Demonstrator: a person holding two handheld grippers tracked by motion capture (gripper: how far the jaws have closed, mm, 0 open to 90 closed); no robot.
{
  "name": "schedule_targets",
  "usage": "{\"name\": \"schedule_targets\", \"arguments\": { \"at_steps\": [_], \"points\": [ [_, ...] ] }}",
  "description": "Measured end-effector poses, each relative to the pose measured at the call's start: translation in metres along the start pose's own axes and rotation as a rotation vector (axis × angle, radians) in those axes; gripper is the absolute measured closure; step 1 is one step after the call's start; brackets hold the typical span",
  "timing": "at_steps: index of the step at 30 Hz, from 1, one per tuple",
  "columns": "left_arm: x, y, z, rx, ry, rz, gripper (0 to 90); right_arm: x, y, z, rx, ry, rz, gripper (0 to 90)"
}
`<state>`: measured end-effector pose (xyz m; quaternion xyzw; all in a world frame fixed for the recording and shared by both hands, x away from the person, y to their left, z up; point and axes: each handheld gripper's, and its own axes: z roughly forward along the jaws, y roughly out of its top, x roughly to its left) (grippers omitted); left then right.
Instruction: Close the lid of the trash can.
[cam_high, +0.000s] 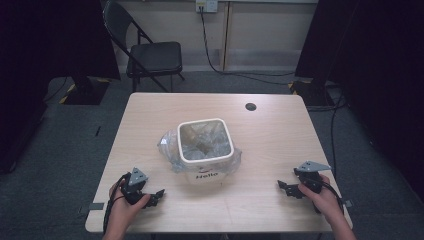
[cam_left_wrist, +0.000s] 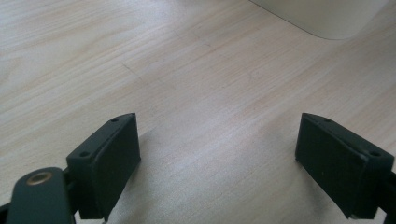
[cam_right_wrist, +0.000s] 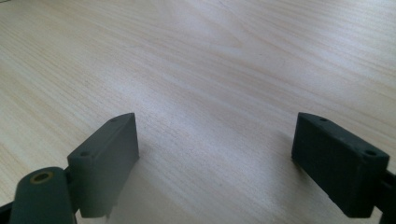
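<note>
A small white square bin (cam_high: 205, 140) lined with a clear plastic bag (cam_high: 170, 150) stands at the middle of the wooden table (cam_high: 260, 130); "Hello" is printed on its near side. My left gripper (cam_high: 159, 194) rests low at the table's front left, open, with bare wood between its jaws (cam_left_wrist: 217, 140). A corner of the white bin (cam_left_wrist: 322, 18) lies beyond it. My right gripper (cam_high: 281, 186) sits at the front right, open as well, over bare wood (cam_right_wrist: 215, 135). Both point toward the bin and stand apart from it.
A dark round hole (cam_high: 250, 106) marks the table's far right area. A black folding chair (cam_high: 150, 57) stands on the grey floor beyond the far edge, with a cable (cam_high: 215, 62) running from a wall socket. Dark curtains flank both sides.
</note>
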<state>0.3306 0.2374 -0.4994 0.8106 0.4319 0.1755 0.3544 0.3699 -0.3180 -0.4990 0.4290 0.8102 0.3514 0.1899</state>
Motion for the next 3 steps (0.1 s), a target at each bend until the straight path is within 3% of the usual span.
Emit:
{"name": "schedule_targets", "arguments": {
  "at_steps": [3],
  "points": [
    [0.0001,-0.0004,0.0000,-0.001,-0.004,0.004,13.0,0.0001,0.0000,0.0000,0.000,-0.001,0.001,13.6]
  ]
}}
